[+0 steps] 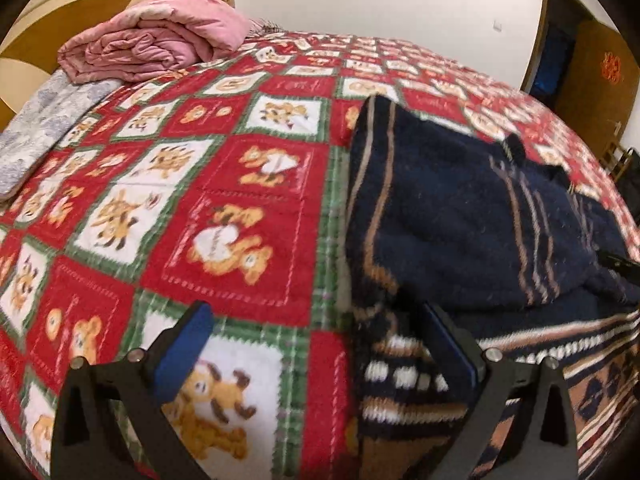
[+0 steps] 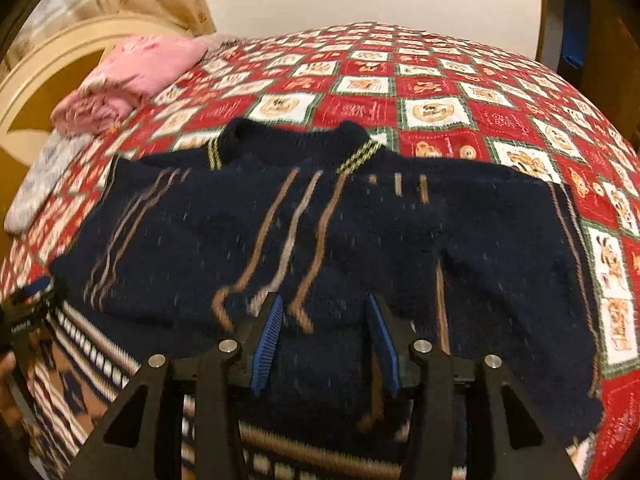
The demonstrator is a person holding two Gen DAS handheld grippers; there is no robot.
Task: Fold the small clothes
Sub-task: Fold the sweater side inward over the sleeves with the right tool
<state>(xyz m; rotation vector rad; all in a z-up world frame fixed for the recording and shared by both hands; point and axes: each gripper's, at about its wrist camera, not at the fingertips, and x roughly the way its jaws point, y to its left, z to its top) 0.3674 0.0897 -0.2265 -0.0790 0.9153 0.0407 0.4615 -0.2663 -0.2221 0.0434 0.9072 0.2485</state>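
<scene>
— Where are we in the fold?

— Sleeves look to be in, I'd say. Just ahead of the right gripper [image 2: 324,312] lies the sweater [image 2: 320,232], flat on the quilt [image 2: 440,92], with both sleeves laid inward over the chest. The jaws stand apart with nothing pinched; the knit lies under and between the tips, but the pads don't press on it.

— And the other one?

— The left gripper [image 1: 316,344] sits at the sweater's left edge, jaws wide, empty. One finger [image 1: 188,344] is over bare quilt, the other over the patterned hem band. It grasps nothing.

— Which way does the sweater lie?

— Hem nearest the grippers, collar [image 2: 292,140] at the far end, pointing away from them up the bed. So its long axis runs straight out from the right gripper, hem to collar.

— Next move, then?

— My guess: both jaws close on the hem, one near each corner, then lift and carry it forward to the collar. They need to catch both layers, or the sleeves may slide out.

— Anything beyond it?

— Far off to the left, a folded pink blanket [image 2: 132,76] by the headboard [image 2: 48,64], well apart from the work.
</scene>
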